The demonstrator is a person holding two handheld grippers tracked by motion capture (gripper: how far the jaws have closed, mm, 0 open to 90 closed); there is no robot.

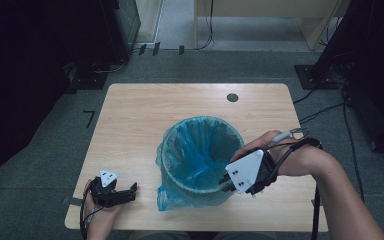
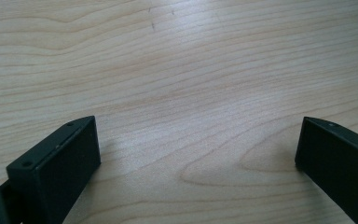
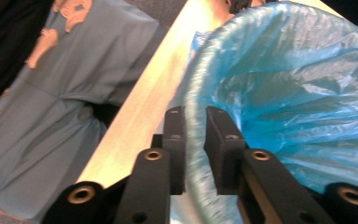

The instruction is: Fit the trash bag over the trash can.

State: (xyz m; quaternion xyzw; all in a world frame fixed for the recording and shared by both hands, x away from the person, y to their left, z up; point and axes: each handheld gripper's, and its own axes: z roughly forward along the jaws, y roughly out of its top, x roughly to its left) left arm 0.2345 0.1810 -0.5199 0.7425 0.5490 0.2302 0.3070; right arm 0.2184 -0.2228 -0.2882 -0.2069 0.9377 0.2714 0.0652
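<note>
The bin point(image 1: 200, 155) with its blue bag point(image 3: 307, 84) sat mid-table point(image 1: 145, 105). The right gripper point(image 3: 196, 116) straddled the bagged rim, jaws barely apart, likely to fit the bag. The left gripper point(image 1: 130, 192) rested wide open, empty, on the table

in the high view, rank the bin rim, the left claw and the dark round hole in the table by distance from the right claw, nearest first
1. Bin rim: between the jaws of the right claw.
2. Left claw: across the bin, near the front left edge.
3. Hole: toward the far edge of the table, about as far as the left claw.

Blue bag point(image 1: 200, 150), pale woodgrain table point(image 1: 140, 115)
</note>
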